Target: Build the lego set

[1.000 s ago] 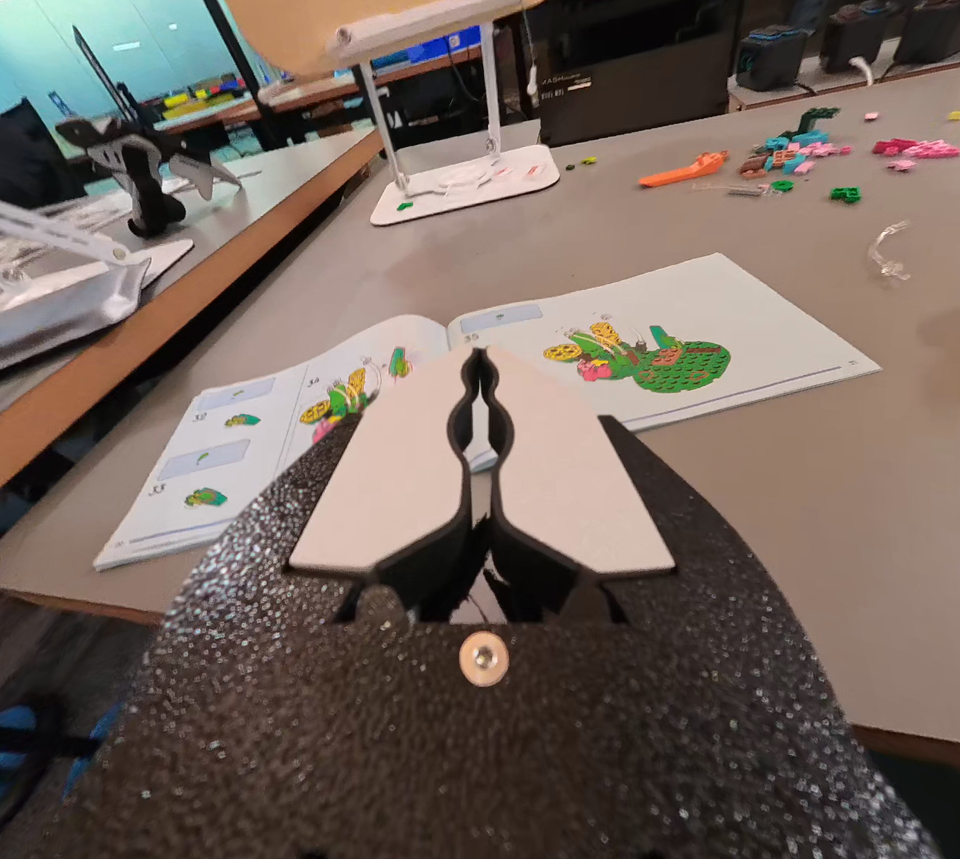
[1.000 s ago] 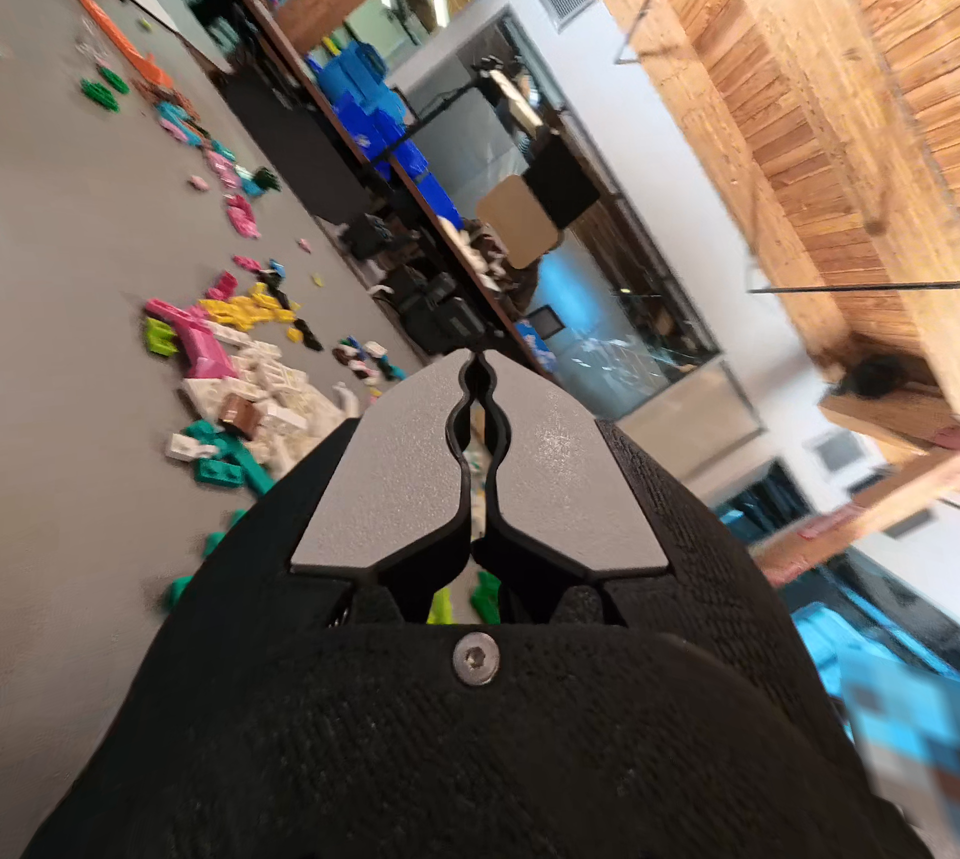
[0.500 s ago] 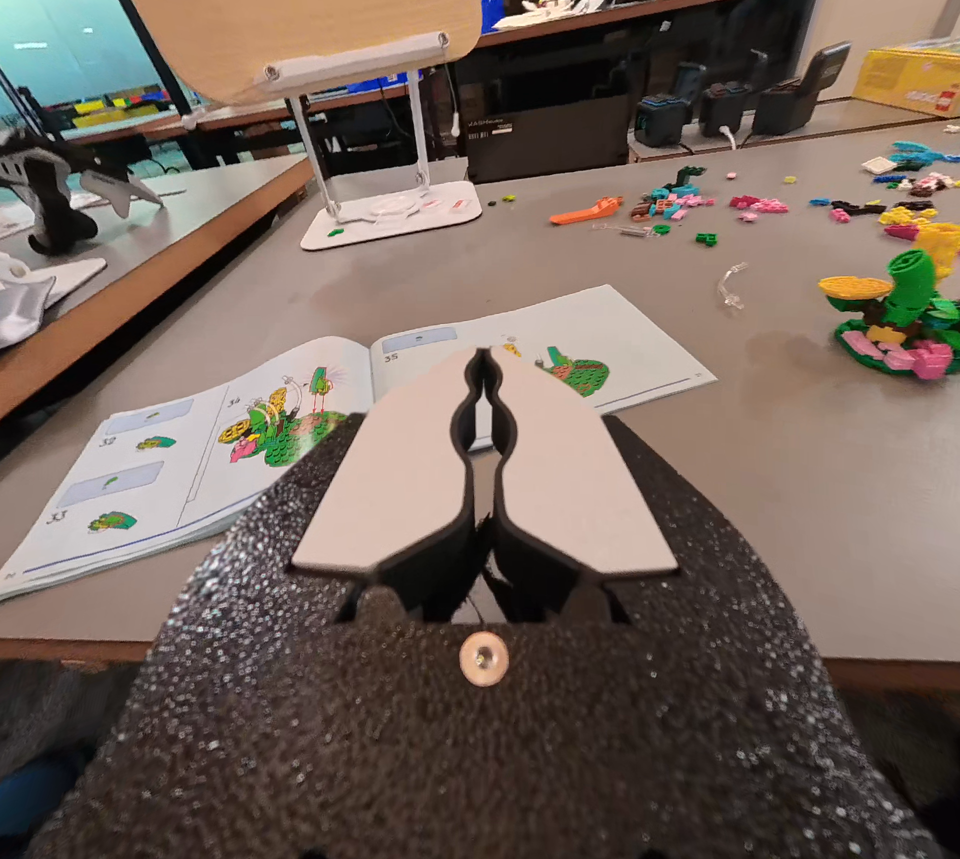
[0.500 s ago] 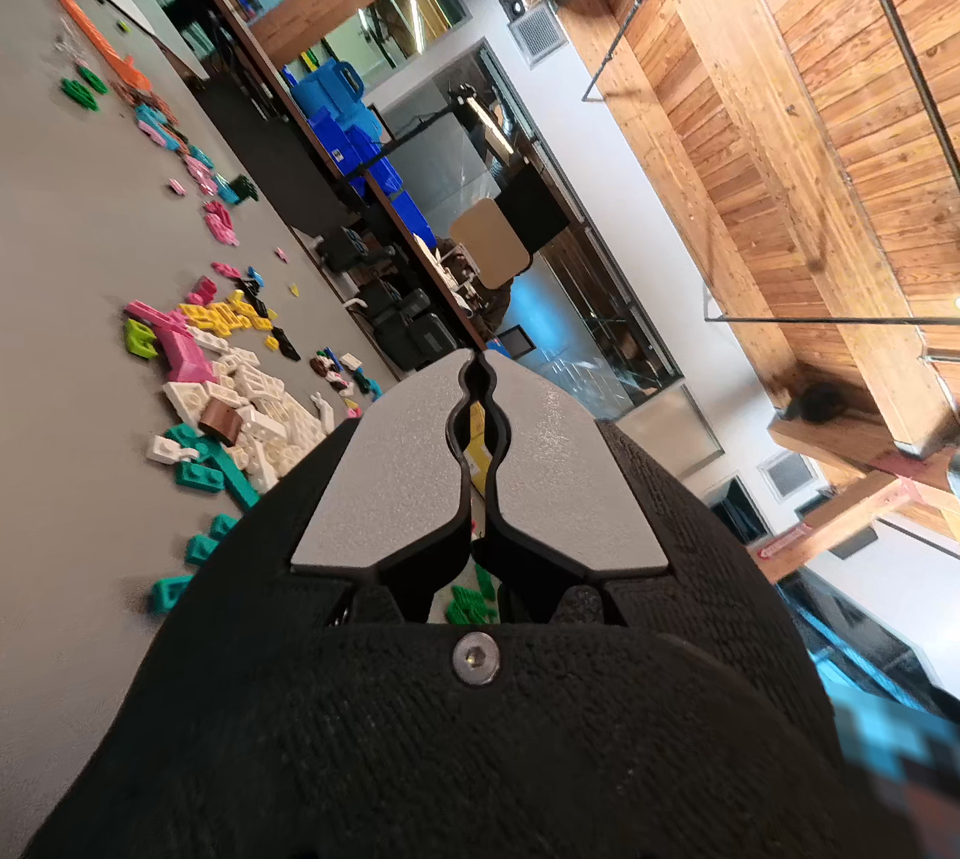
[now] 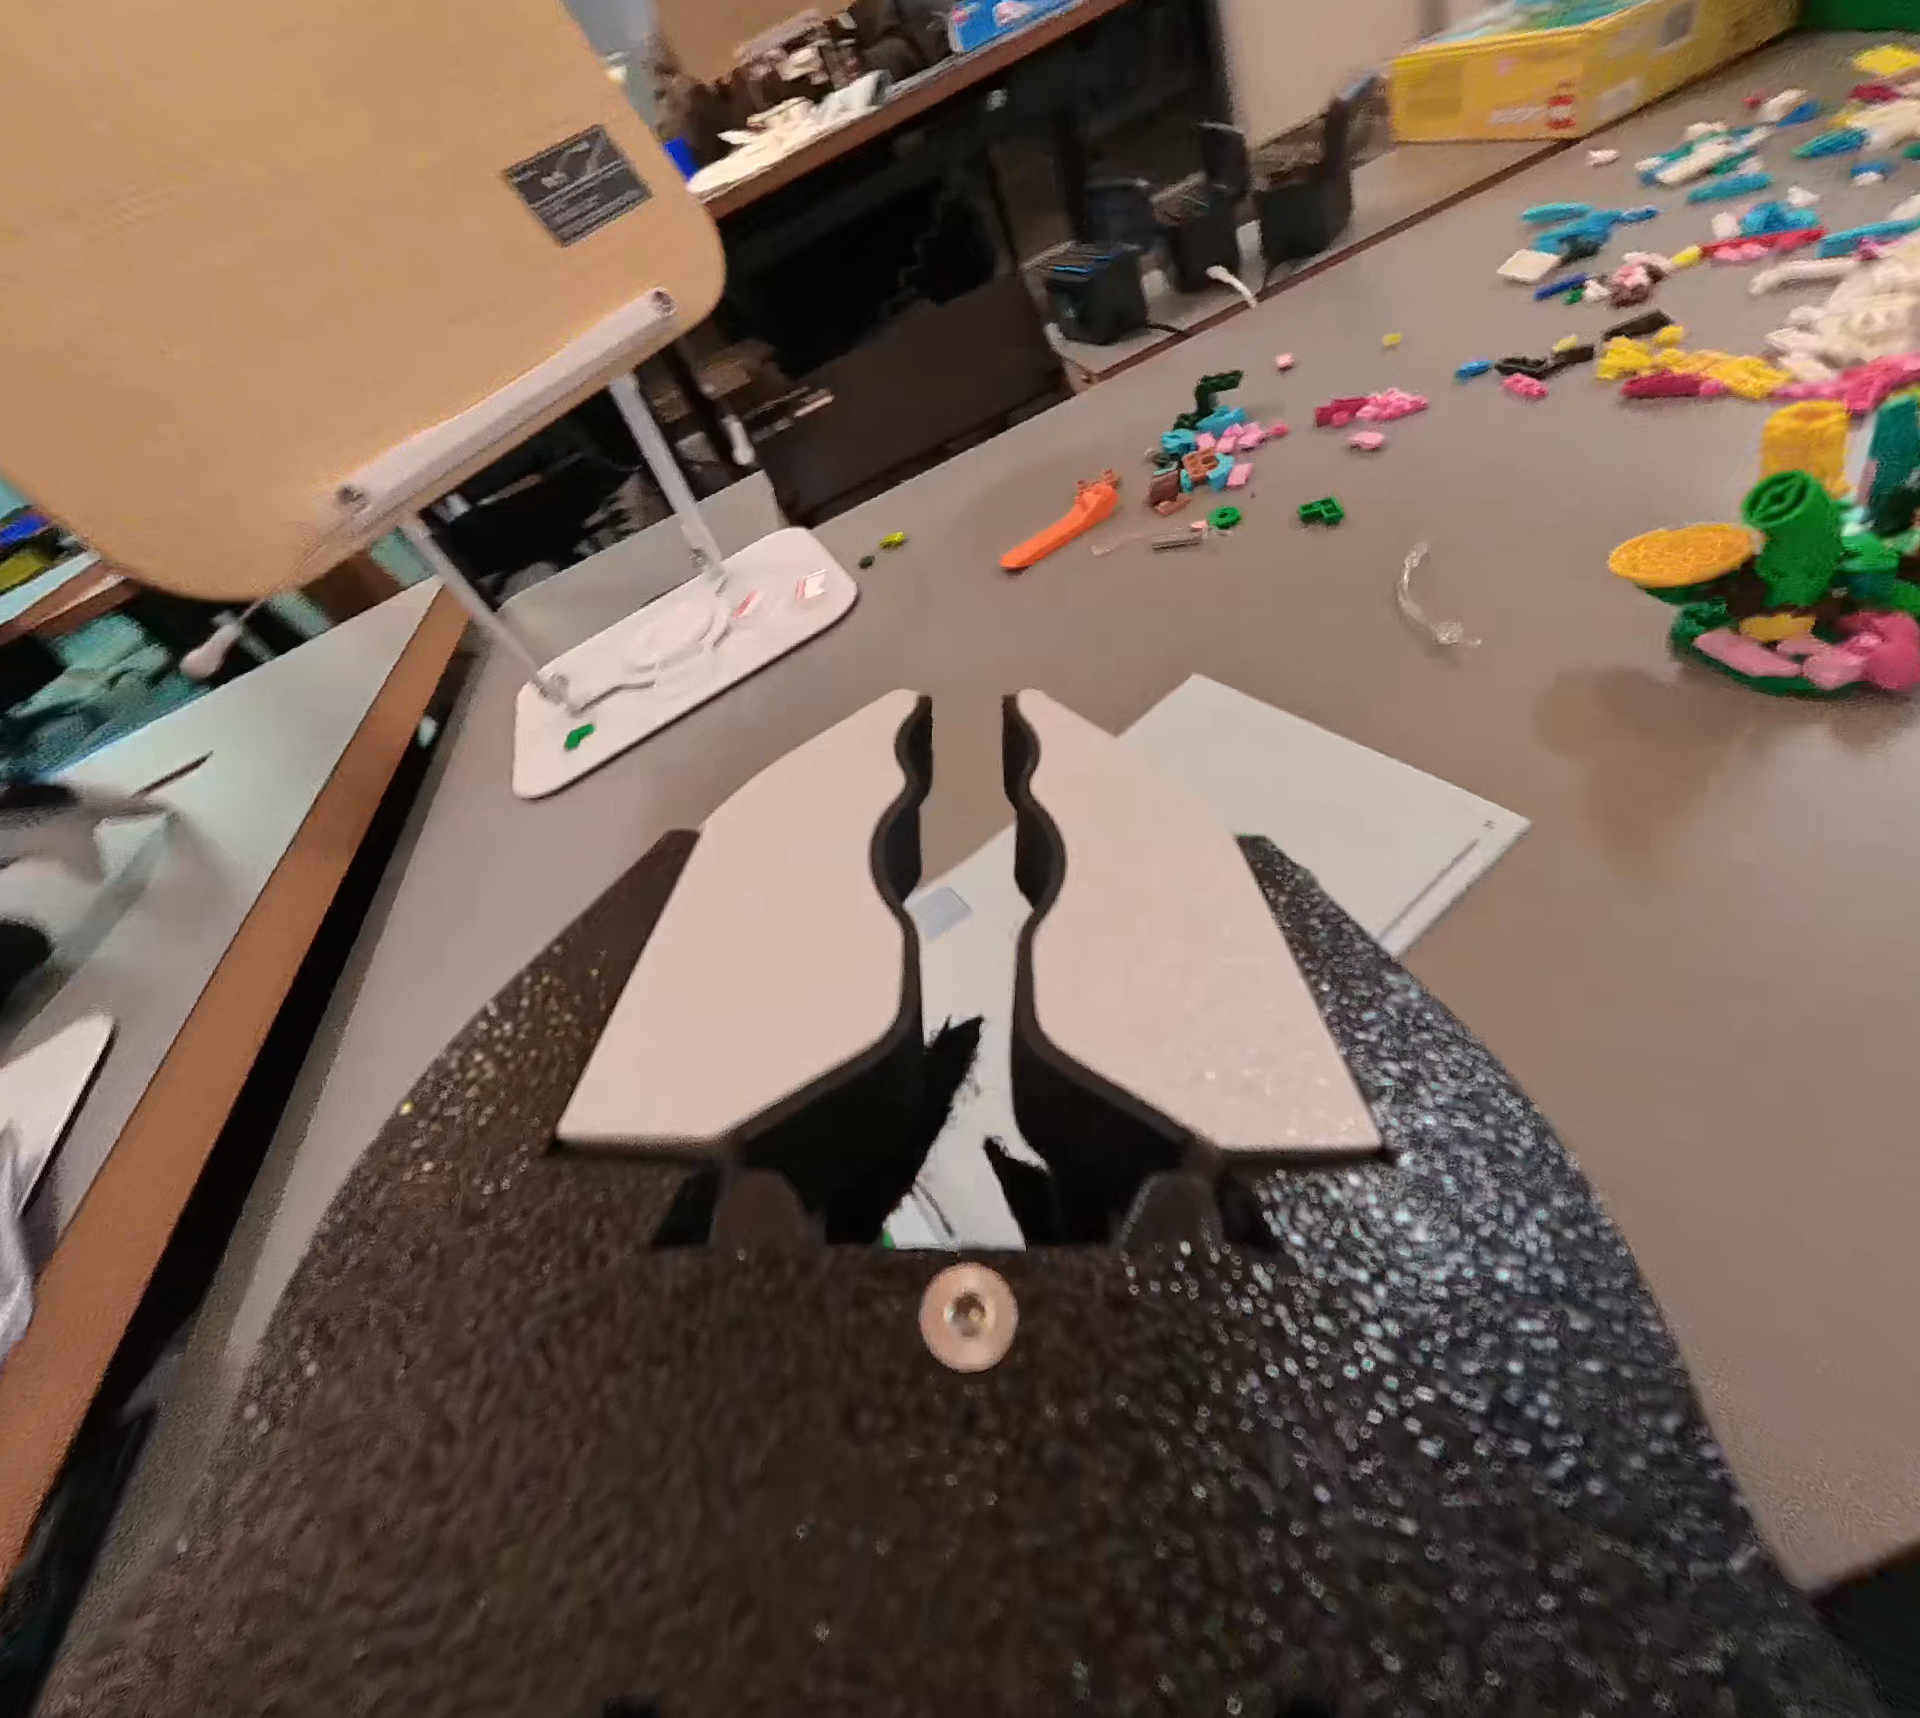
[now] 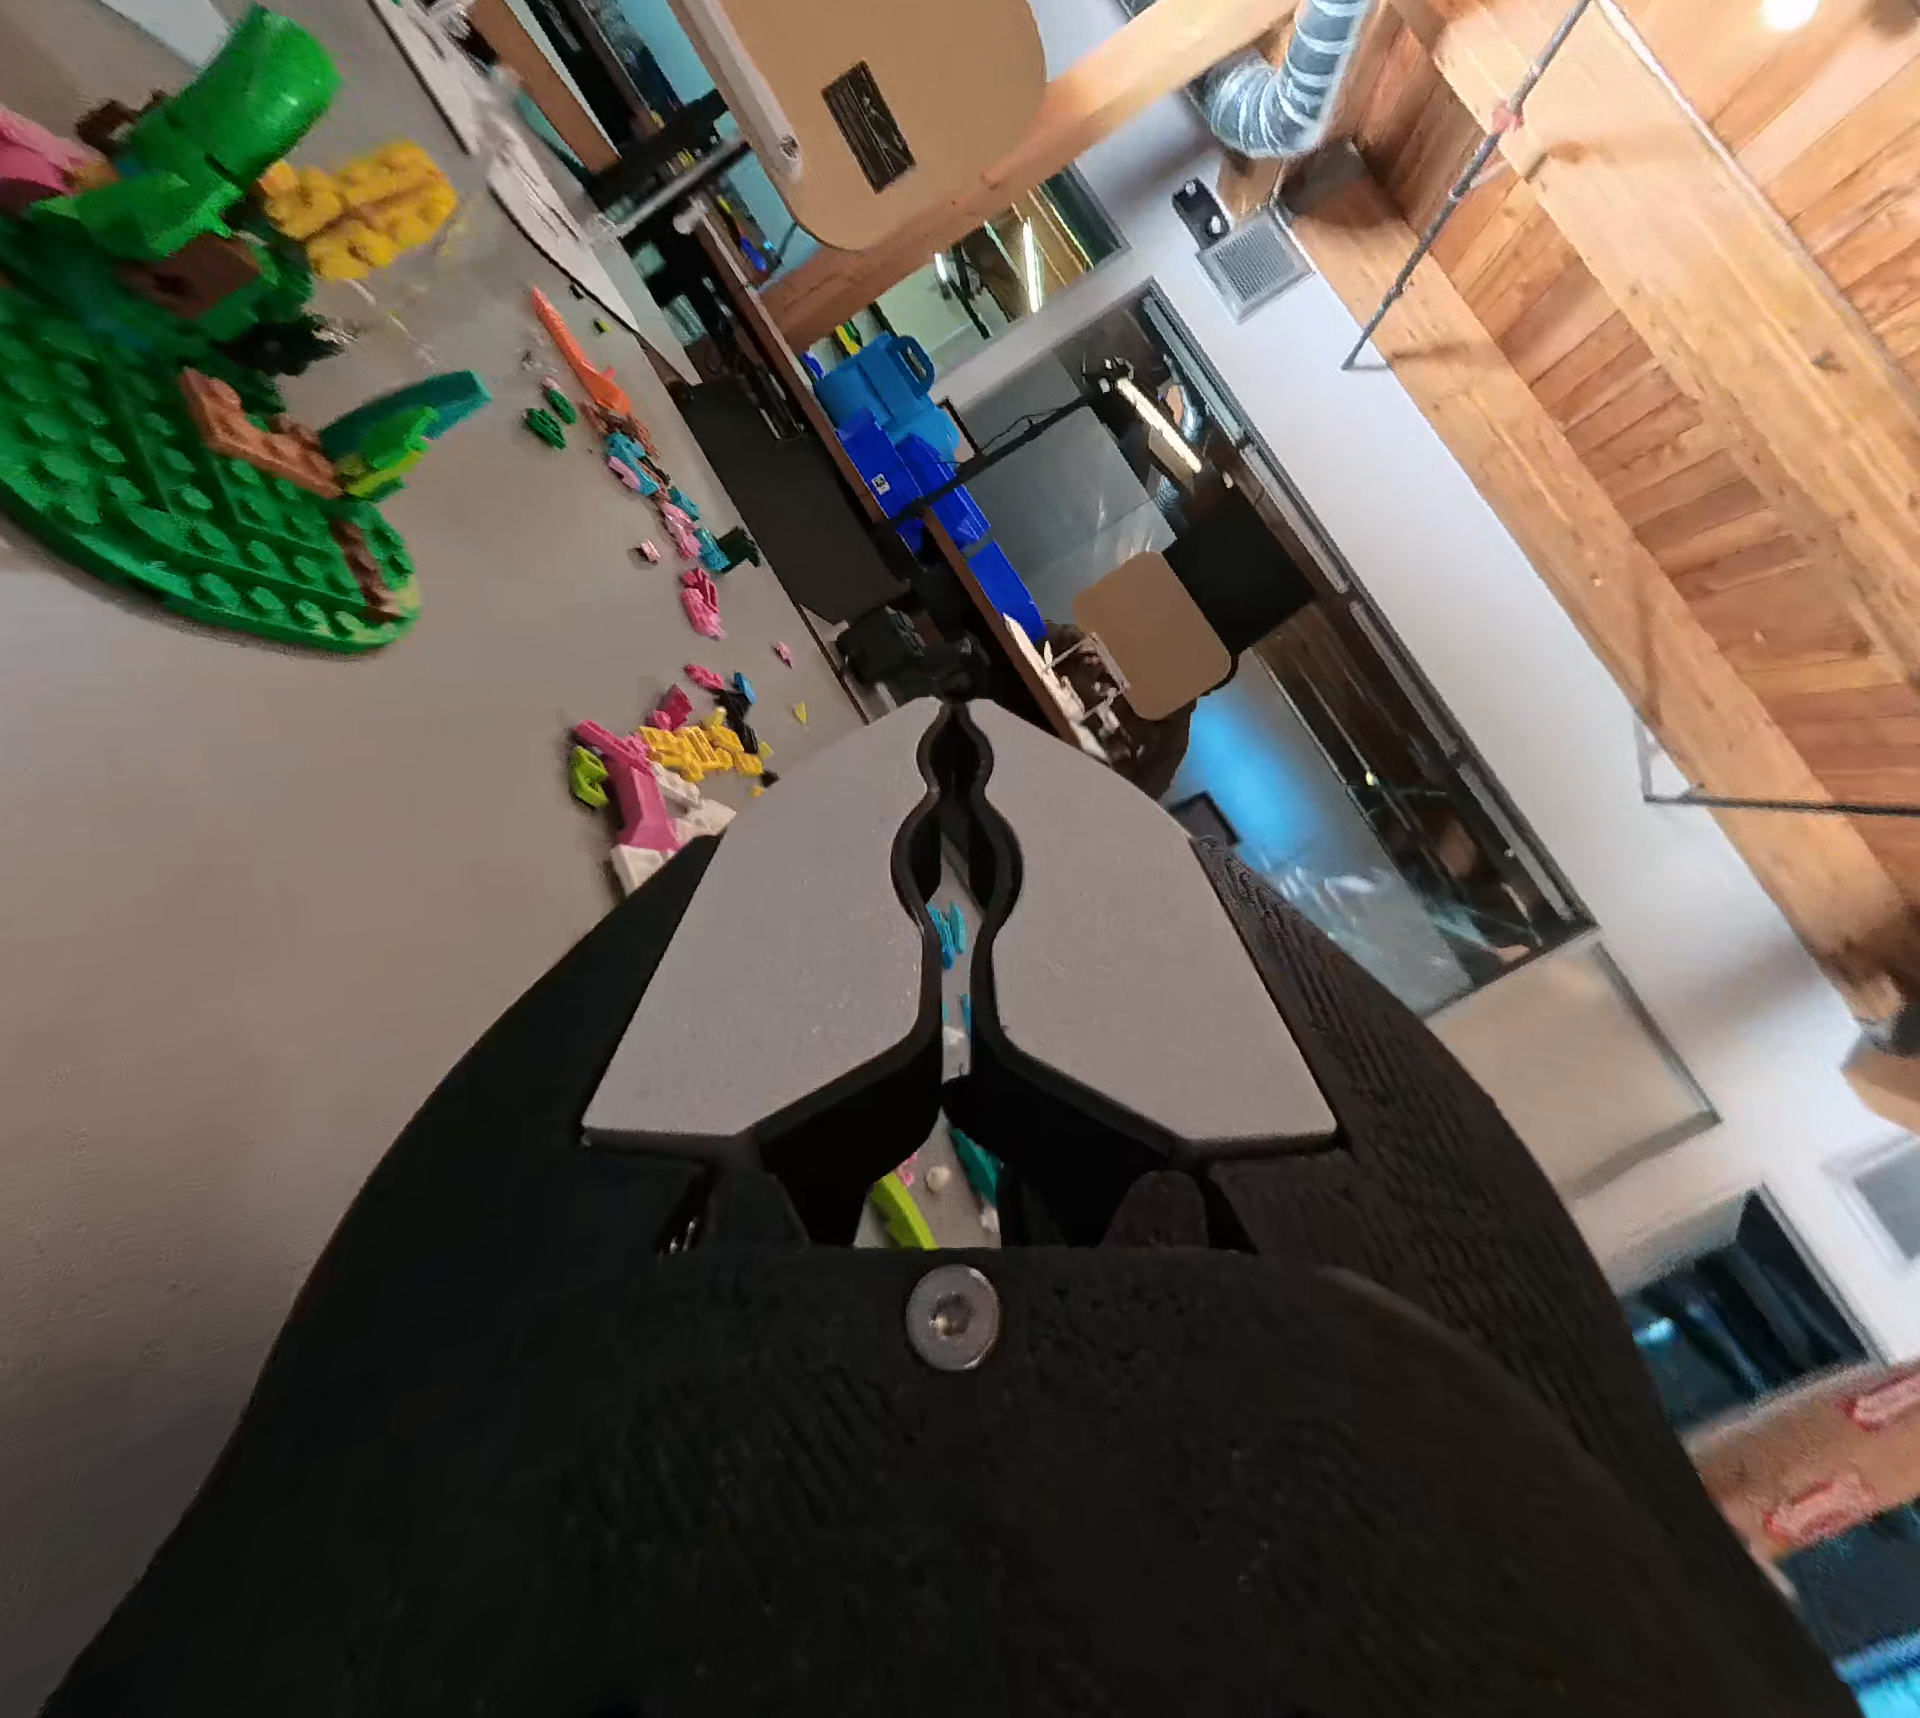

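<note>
Grey tabletop is filling most of the left wrist view. Left gripper is sitting released at frame centre, a narrow gap showing between its tips, nothing between them. It is hovering over a white booklet, whose far corner is sticking out to the right of the fingers. A white stand base is lying just up-left of the tips, carrying a tan board that is filling the upper left. An orange tool is lying at upper centre, with a small cluster of pink and blue bricks beside it. A clear plastic piece is lying right of centre. A green brick model with a yellow disc is standing at the right edge, well apart from the gripper. Yellow boxes are sitting at upper right. View is blurred.

Right wrist view is rolled hard, table running down the left side. Right gripper is clenched at centre, tips meeting, nothing in them. Loose bricks, pink, yellow and white, are lying just left of its fingers. The green model is sitting in the upper left, apart from the gripper. More small bricks are trailing between them toward the table's far edge. Blue bins are showing at centre, wood panelling on the right.
</note>
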